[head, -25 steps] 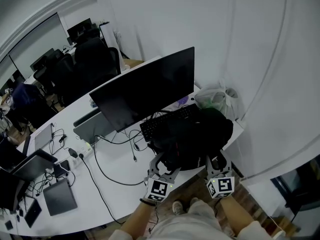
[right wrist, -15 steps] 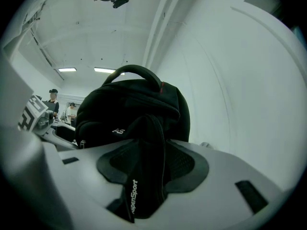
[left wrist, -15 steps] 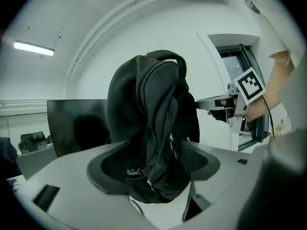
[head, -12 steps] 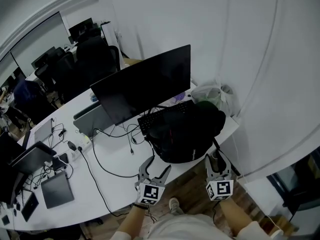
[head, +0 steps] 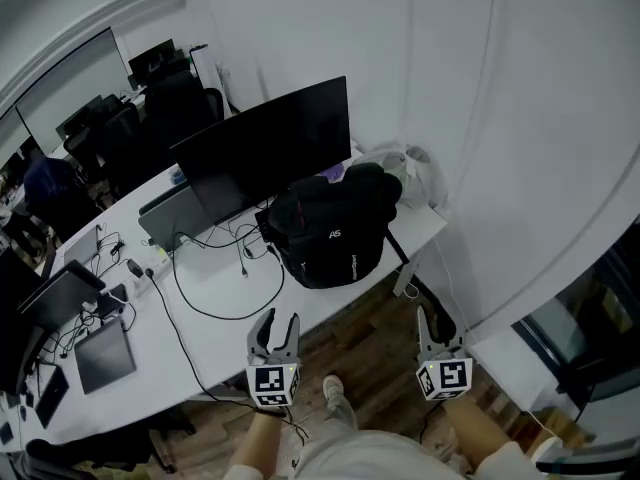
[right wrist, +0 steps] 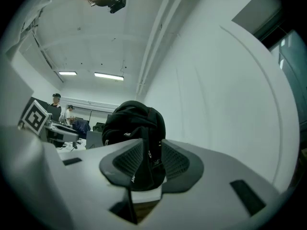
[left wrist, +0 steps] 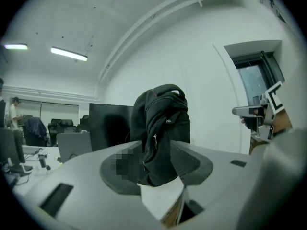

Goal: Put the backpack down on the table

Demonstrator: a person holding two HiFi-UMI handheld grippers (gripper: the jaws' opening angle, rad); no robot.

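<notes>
The black backpack (head: pixel 335 230) rests on the white table (head: pixel 230 328) near its right end, in front of the monitor. It stands apart from both grippers. My left gripper (head: pixel 277 323) hangs just off the table's front edge. My right gripper (head: pixel 430 323) hovers over the wooden floor to the right. Each gripper view looks level at the backpack (left wrist: pixel 160 128) (right wrist: pixel 136 123) through its own jaws, well short of it. Both sets of jaws have just been closing, with nothing between them; left gripper (left wrist: pixel 156 169) and right gripper (right wrist: pixel 149 169) remain open.
A large dark monitor (head: pixel 265 148) stands behind the backpack, a white plastic bag (head: pixel 405 168) beside it by the wall. A grey laptop (head: pixel 175 223), black cables (head: pixel 215 278) and tablets (head: pixel 100 353) lie to the left. Office chairs (head: pixel 175 108) stand beyond.
Both grippers have drawn back from the backpack's front, off the table edge toward me. The backpack stays on the table. The jaws look narrower than before.
</notes>
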